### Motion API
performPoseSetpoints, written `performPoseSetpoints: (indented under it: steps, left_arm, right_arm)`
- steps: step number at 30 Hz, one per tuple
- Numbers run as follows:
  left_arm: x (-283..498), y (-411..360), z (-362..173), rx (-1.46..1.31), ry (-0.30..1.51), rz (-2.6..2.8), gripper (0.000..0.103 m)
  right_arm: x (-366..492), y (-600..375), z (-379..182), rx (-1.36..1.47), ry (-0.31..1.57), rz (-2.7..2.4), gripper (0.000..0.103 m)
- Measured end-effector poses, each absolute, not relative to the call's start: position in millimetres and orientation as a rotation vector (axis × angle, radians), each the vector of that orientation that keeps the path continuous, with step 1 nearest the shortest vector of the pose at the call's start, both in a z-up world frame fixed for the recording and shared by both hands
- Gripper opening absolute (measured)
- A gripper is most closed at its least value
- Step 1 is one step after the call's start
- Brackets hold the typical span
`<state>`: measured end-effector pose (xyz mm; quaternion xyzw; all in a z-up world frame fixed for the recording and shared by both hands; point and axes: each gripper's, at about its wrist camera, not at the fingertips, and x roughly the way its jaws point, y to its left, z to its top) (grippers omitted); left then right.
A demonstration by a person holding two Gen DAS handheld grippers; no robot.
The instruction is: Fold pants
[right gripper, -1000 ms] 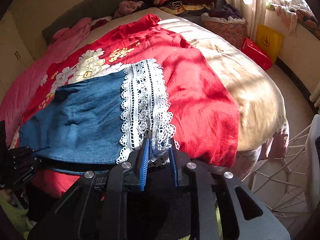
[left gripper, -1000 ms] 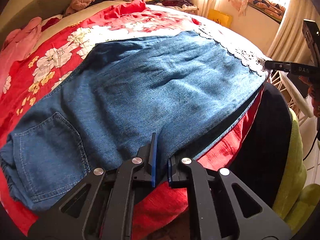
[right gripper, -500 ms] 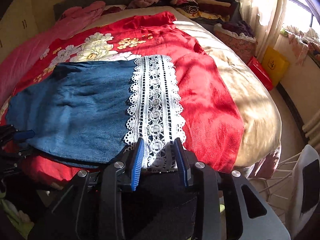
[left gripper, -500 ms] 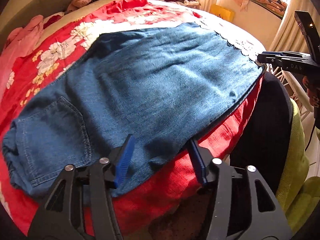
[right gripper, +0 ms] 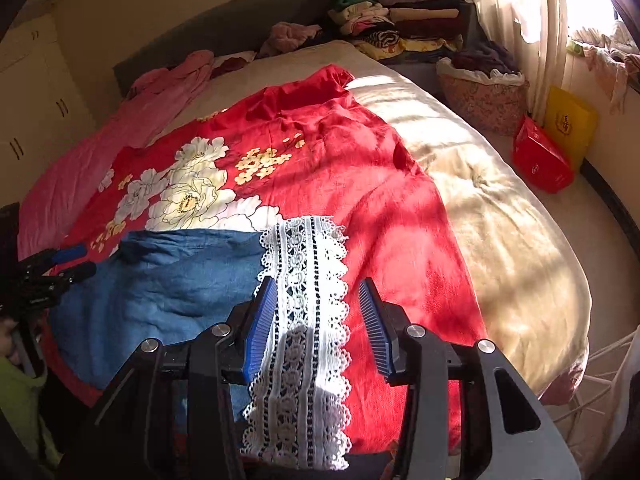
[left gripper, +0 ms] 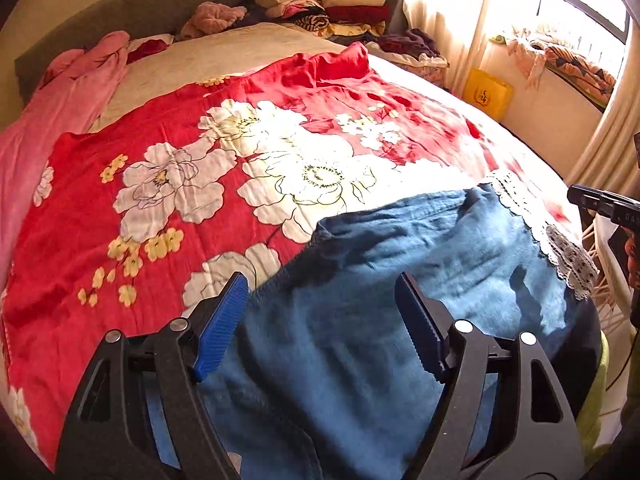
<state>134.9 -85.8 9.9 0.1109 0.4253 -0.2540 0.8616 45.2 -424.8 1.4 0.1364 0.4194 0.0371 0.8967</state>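
the left gripper (left gripper: 320, 320) has its jaws spread wide, blue ribbed pads (left gripper: 220, 324) apart on either side of the denim, gripping nothing. beneath and ahead of it lie the blue denim pants (left gripper: 400, 280), spread across the near edge of the bed, their cloth passing between the open fingers. the right gripper (right gripper: 318, 322) is likewise open, its pads (right gripper: 262, 328) flanking the white lace trim (right gripper: 308, 300) at the pants' hem without closing on it; the lace runs between the fingers toward the camera and hangs over the bed edge. the pants rest on a red floral bedspread (left gripper: 160, 184) that covers much of the bed. beyond it is a beige quilt (right gripper: 500, 208), and along the left side a pink blanket (left gripper: 60, 112). at the head of the bed sits a stack of folded clothes (left gripper: 340, 4). by the window, on the floor, stand a yellow bag (right gripper: 570, 124) and a red box (right gripper: 542, 160), just beside each other.
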Motion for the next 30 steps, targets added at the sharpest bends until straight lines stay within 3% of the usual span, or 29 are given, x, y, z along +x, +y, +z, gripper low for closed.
performPoseSetpoints:
  steps: [8,9,10,13,18,22,26,28,29,30]
  left_arm:
    - [176,-116,-34,0.297,0.971,-0.579,0.064]
    - [175,-119,-36,0.31,0.975,-0.587,0.042]
    - [174,-124,-39,0.313,0.99,-0.615,0.012]
    - [175,-129,-32,0.303,0.979,-0.62,0.002]
    - [202,-96,-15,0.019,0.99,-0.645,0.002]
    - [201,-106,-47,0.1,1.05,-0.627,0.003]
    - [198,-106,-48,0.063,1.043,-0.649,0.021]
    - [196,-109,-48,0.081,1.044,-0.645,0.023]
    - [195,-111,-48,0.096,1.041,-0.638,0.023]
    - [194,-112,-48,0.108,1.036,-0.623,0.012]
  right_arm:
    - [108,-431,-34,0.298,0.987,0.125,0.042]
    - [112,-432,-38,0.302,1.001,0.128,0.042]
    - [114,-431,-42,0.304,1.011,0.14,0.042]
    - [116,-431,-50,0.308,1.022,0.151,0.042]
    - [106,-434,-52,0.328,0.994,0.145,0.042]
    - [112,-435,-55,0.338,1.002,0.156,0.042]
    - [124,-439,-55,0.378,0.996,0.185,0.042]
    - [132,-439,-63,0.392,1.029,0.205,0.042]
    - [135,-438,-67,0.404,1.049,0.233,0.032]
    - [135,-435,-68,0.407,1.047,0.259,0.021]
